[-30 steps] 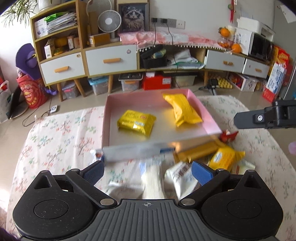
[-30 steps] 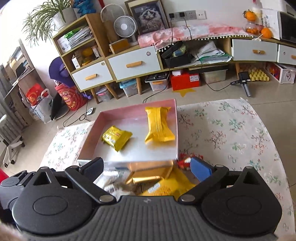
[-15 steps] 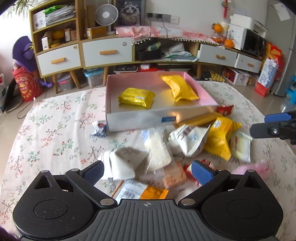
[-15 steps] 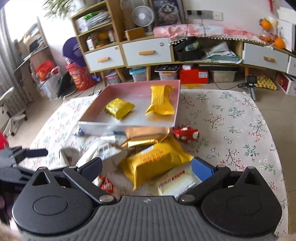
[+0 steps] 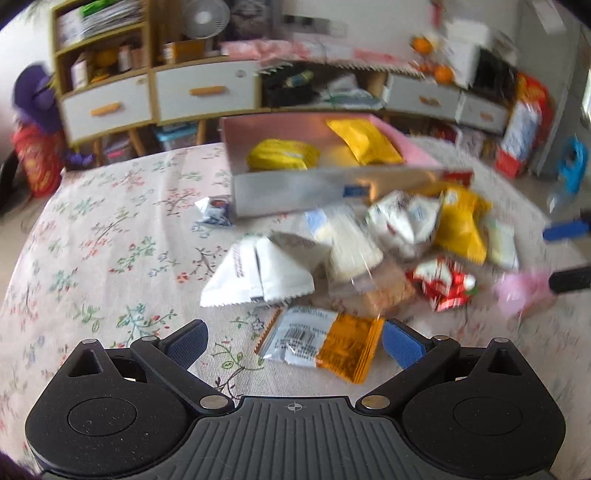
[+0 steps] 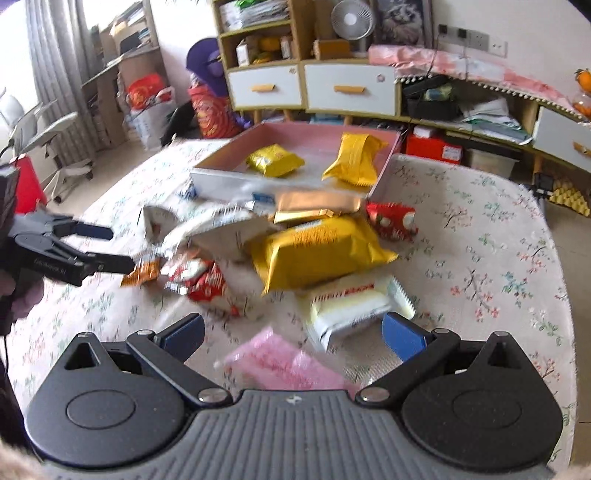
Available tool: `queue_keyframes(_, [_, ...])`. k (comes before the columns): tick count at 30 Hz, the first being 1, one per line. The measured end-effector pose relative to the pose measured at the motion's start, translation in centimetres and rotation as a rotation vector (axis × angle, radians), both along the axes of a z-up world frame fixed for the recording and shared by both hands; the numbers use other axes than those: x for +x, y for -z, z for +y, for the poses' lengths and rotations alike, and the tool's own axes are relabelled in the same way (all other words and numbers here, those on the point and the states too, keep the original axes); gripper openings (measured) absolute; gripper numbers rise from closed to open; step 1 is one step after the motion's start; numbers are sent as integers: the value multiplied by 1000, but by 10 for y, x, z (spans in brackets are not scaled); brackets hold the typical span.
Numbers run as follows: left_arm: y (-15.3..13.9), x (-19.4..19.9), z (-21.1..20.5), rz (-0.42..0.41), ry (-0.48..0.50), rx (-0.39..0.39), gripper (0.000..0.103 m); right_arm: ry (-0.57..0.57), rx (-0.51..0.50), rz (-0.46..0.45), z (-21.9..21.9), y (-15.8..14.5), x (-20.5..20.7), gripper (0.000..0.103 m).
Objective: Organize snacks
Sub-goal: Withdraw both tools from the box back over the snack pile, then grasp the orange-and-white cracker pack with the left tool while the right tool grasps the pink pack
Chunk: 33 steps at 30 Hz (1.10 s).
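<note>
A pink box (image 5: 413, 153) (image 6: 392, 162) on the floral tablecloth holds two yellow snack packs (image 5: 282, 155) (image 6: 275, 160). A pile of loose snacks lies in front of it: a big yellow bag (image 6: 317, 251), white packs (image 5: 258, 273), a red pack (image 5: 443, 284), an orange and silver pack (image 5: 325, 343) and a pink pack (image 6: 284, 365). My left gripper (image 5: 293, 341) is open just above the orange and silver pack. My right gripper (image 6: 291, 332) is open over the pink pack and a white wafer pack (image 6: 354, 306). Each gripper shows at the edge of the other's view.
The round table (image 6: 498, 240) has floral cloth bare at the left (image 5: 92, 240) and right sides. Behind it stand cabinets with white drawers (image 6: 351, 88), a fan (image 6: 349, 14) and floor clutter. A small blue-and-white wrapper (image 5: 214, 210) lies by the box's left corner.
Both grippers have pulled back from the box towards the near edge of the table and tilted down, so more of the snack pile shows. Both stay open and empty.
</note>
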State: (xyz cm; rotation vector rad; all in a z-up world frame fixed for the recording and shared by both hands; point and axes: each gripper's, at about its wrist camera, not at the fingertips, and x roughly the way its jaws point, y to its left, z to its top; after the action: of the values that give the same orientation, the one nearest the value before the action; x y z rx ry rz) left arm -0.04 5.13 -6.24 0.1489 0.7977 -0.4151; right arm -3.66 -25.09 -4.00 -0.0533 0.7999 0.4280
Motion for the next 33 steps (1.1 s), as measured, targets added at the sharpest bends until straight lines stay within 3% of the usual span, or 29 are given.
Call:
queue_keyframes(9, [17, 7, -16, 14, 72, 59, 101, -93, -67, 37, 3, 21, -8, 103])
queue_keyframes(18, [19, 13, -20, 45, 89, 38, 99, -191, -131, 65, 10, 34, -24, 99])
queue_keyframes(26, [14, 5, -25, 56, 125, 40, 86, -248, -113, 75, 19, 29, -34, 88])
queue_keyframes(33, [12, 3, -24, 57, 122, 46, 78, -254, -123, 68, 27, 27, -29, 72])
